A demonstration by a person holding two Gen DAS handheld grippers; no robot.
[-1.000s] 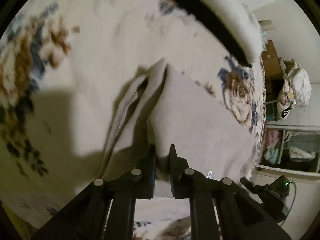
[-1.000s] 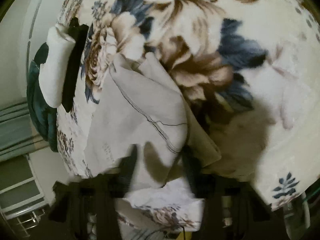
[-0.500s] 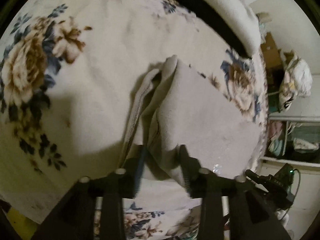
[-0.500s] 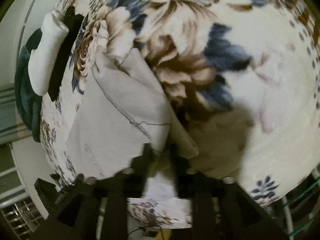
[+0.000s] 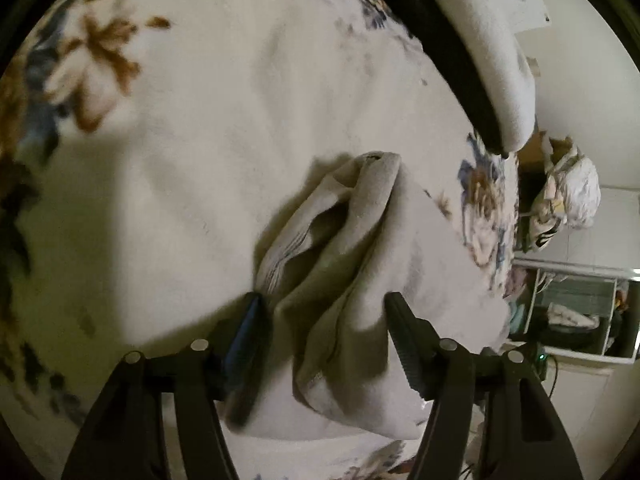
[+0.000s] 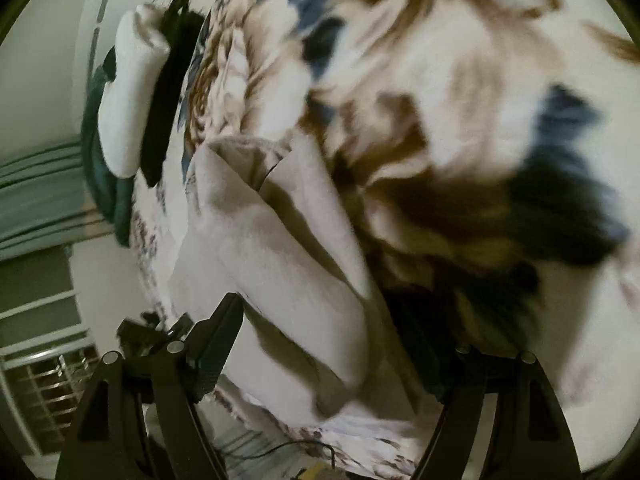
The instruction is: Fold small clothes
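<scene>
Soft rumpled beige cloth (image 5: pixel 384 272) — floral blanket (image 5: pixel 192 128)

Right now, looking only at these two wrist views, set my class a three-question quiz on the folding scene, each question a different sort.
1. True or false: the left gripper is clamped shut on the beige garment.
2. Multiple choice: the garment lies on A) a bare wooden table, B) a floral blanket, C) a metal tray.
3. Fill in: beyond the garment a white folded piece lies beside a ____ one.

Key: 1 false, its jaws are spread. 2 B. 3 black.
</scene>
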